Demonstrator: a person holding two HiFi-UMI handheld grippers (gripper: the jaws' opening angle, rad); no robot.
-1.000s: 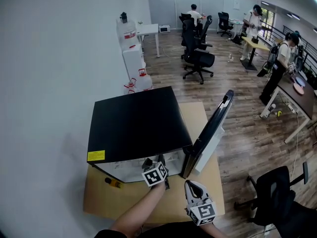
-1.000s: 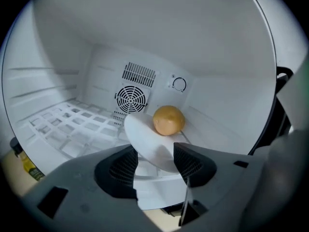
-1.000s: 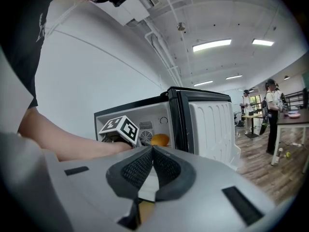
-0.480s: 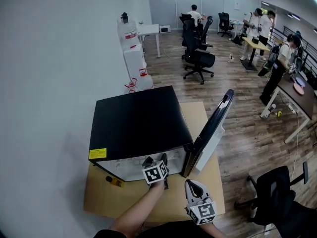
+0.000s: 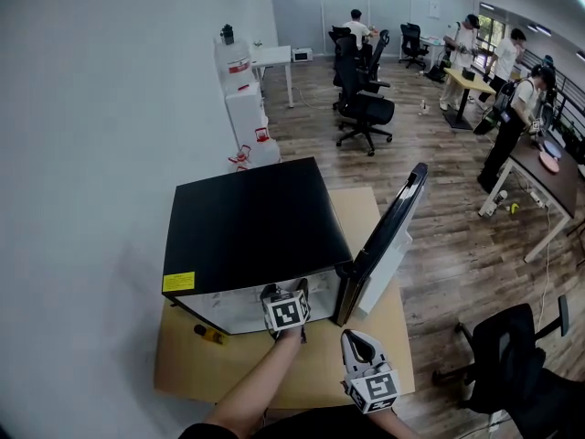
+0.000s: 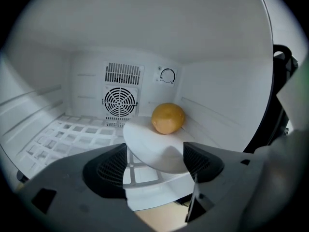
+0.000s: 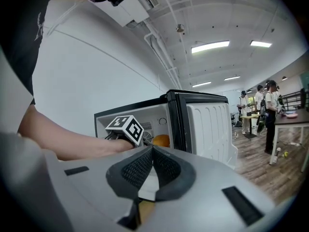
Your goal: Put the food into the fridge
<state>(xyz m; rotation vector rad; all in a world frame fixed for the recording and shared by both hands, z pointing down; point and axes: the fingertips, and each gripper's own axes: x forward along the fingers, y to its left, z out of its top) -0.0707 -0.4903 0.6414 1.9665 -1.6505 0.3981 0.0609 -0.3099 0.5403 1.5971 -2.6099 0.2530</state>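
Note:
A small black fridge [image 5: 247, 227] stands on a wooden table [image 5: 187, 369] with its door [image 5: 388, 245] swung open to the right. My left gripper [image 5: 280, 296] reaches into its opening. In the left gripper view an orange [image 6: 168, 118] sits on a white plate [image 6: 154, 149] that rests on the white wire shelf [image 6: 72, 132]. The left gripper [image 6: 154, 164] has its jaws opening, with the plate's near rim between them and the pads apart from it. My right gripper [image 5: 358, 341] hangs shut and empty in front of the fridge, its pads [image 7: 164, 166] pressed together.
The fridge's back wall carries a fan grille [image 6: 119, 102] and a dial [image 6: 167, 75]. A small yellow thing [image 5: 208, 336] lies on the table at the fridge's left. Office chairs [image 5: 366, 108], desks and several people stand farther off on the wooden floor.
My left gripper has moved a little farther into the fridge opening. The right gripper has stayed put. People in the background have shifted.

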